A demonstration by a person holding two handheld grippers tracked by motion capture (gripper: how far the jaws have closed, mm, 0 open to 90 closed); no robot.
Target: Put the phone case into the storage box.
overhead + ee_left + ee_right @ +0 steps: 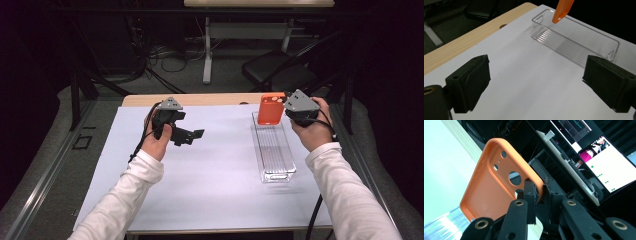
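Note:
An orange phone case (270, 109) hangs upright over the far end of a clear plastic tray (274, 150). My right gripper (290, 111) is shut on the case's edge; in the right gripper view the jaws pinch the rim of the case (499, 187) beside its camera holes. My left gripper (192, 136) is over the white mat at the left, open with nothing between its fingers (469, 82). In the left gripper view the tray (574, 41) lies ahead, with a corner of the case (562, 11) above it.
A white mat (210, 170) covers most of the wooden table (200, 99). A dark chair (275, 70) and cables sit on the floor beyond the far edge. Monitors (604, 162) appear in the right gripper view.

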